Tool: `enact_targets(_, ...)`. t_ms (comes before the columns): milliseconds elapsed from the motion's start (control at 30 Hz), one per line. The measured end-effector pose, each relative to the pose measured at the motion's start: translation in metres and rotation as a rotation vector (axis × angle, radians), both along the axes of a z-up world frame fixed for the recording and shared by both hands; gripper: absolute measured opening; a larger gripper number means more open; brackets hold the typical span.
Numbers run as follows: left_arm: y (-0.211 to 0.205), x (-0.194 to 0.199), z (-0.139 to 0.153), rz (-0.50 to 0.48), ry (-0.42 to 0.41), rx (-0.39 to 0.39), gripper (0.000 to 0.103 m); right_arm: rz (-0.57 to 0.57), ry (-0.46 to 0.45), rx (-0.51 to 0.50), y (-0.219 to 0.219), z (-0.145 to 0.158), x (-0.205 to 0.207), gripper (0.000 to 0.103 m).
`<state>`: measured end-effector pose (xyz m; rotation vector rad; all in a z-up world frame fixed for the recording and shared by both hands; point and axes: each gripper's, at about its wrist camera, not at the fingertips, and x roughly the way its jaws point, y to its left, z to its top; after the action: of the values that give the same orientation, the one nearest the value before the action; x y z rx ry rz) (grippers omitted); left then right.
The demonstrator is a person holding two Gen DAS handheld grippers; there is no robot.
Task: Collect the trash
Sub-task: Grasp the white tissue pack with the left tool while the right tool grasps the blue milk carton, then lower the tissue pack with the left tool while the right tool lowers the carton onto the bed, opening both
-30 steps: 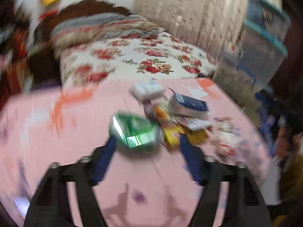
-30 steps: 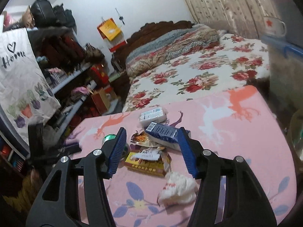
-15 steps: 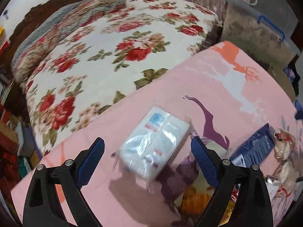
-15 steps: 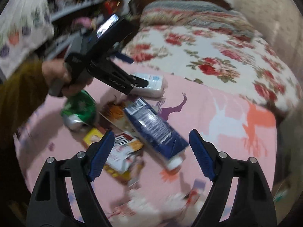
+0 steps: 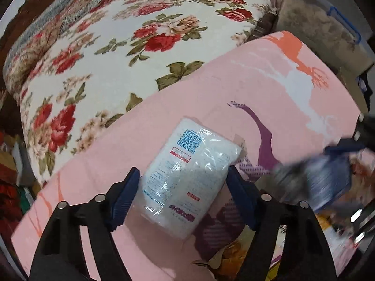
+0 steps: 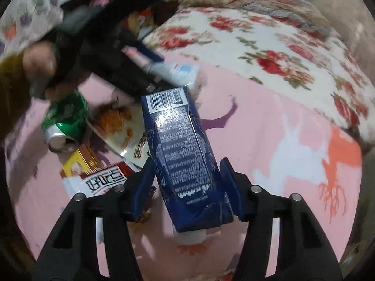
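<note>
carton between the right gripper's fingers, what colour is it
Dark blue carton with small white print and a white barcode panel at its far end; clearest in the right wrist view.

**Materials and surfaces on the pink cloth**

The tissue pack [image 5: 187, 178] has a clear, glossy plastic wrap with white soft paper inside. The blue carton [image 6: 182, 154] is smooth coated paperboard and shines under the light. The green can [image 6: 64, 124] is shiny metal, dented. The table cover [image 5: 269, 82] is matt printed cloth. The bedspread [image 5: 121, 46] looks fluffy.

Floral bedspread [image 5: 131, 53] beside pink animal-print tablecloth [image 5: 269, 75].
</note>
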<state>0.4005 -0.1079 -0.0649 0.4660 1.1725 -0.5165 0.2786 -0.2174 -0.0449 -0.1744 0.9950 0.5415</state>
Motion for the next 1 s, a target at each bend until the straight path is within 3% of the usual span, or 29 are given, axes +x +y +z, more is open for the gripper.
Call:
enact_targets(267,-0.004,-0.015,0.011,-0.013,-0.039,0.013,0.062,-0.256,-0.023,0.119,-0.066,0.020,-0.004,0.056)
enact_targets(367,-0.002,-0.025,0.030,0.003,-0.063,-0.020,0.062,-0.318,-0.053,0.201,-0.082,0.035,-0.016,0.056)
enact_targets(467,0.008,-0.042,0.063,0.031,-0.089,-0.101,0.062,-0.343,-0.069,0.303,-0.090,0.052,-0.036,0.056)
enact_targets(567,0.025,-0.082,0.102,0.027,-0.131,-0.207,0.062,-0.319,-0.067,0.427,-0.087,0.070,-0.072,0.056)
enact_targets(700,0.058,-0.181,0.134,0.014,-0.204,-0.321,0.063,-0.237,-0.045,0.566,-0.068,0.077,-0.132,0.057)
enact_targets(767,0.075,-0.230,0.130,0.027,-0.209,-0.358,0.063,-0.204,-0.012,0.613,-0.056,0.067,-0.163,0.057)
enact_targets(867,0.091,-0.290,0.112,0.081,-0.212,-0.340,0.063,-0.185,0.062,0.627,-0.036,0.041,-0.202,0.057)
enact_targets(1000,0.107,-0.355,0.079,0.181,-0.205,-0.293,0.064,-0.189,0.049,0.478,-0.007,0.018,-0.237,0.057)
